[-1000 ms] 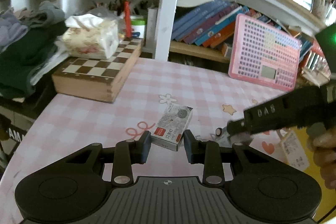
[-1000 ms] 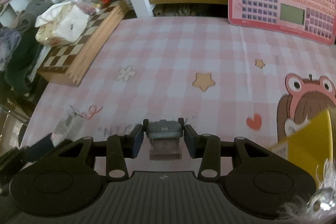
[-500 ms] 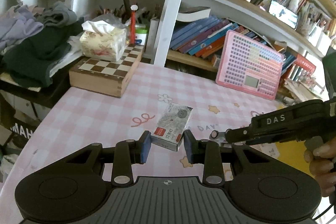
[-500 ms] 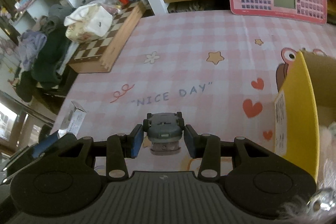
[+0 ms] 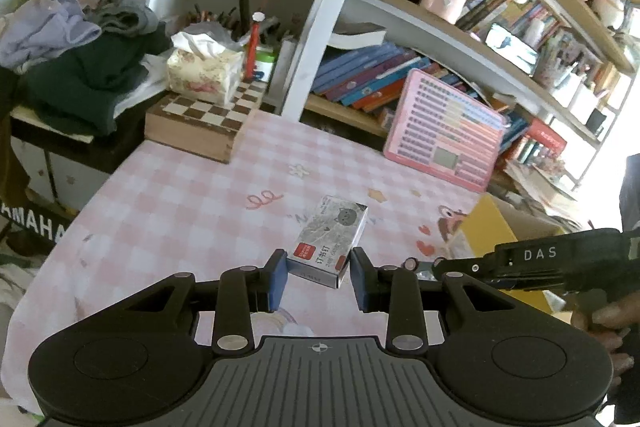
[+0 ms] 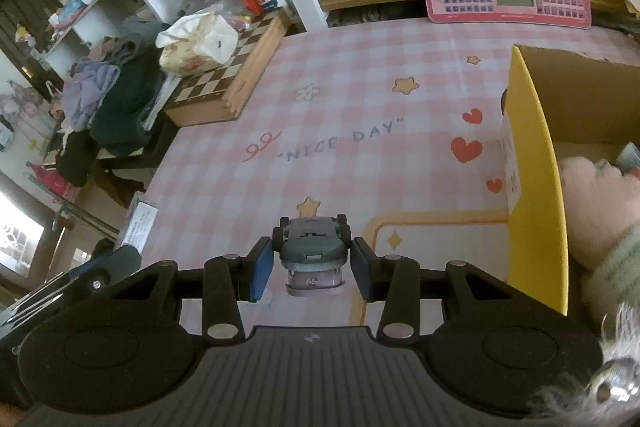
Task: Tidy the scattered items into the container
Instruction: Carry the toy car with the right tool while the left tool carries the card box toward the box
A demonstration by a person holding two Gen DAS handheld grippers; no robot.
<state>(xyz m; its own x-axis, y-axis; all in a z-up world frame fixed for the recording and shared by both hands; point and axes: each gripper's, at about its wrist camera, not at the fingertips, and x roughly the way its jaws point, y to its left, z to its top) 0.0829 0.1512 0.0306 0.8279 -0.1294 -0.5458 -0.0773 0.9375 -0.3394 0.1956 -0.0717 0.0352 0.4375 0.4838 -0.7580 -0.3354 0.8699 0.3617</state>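
My left gripper (image 5: 319, 277) is shut on a small grey staple box (image 5: 330, 240) with a cat print and red label, held above the pink checked tablecloth (image 5: 192, 211). My right gripper (image 6: 312, 269) is shut on a grey toy car (image 6: 310, 247), held above the cloth (image 6: 360, 107). The yellow cardboard box (image 6: 536, 163) stands to the right in the right wrist view, with a pink plush (image 6: 592, 195) inside; it also shows in the left wrist view (image 5: 488, 227). The right gripper's body (image 5: 560, 259) reaches in from the right in the left wrist view.
A wooden chessboard box (image 5: 200, 127) with a tissue pack (image 5: 204, 71) sits at the table's far left. A pink keyboard toy (image 5: 444, 131) leans on the bookshelf at the back. Piled clothes (image 5: 80, 67) lie left of the table.
Both grippers have risen well above the table with their items. The yellow box has come into fuller view on the right.
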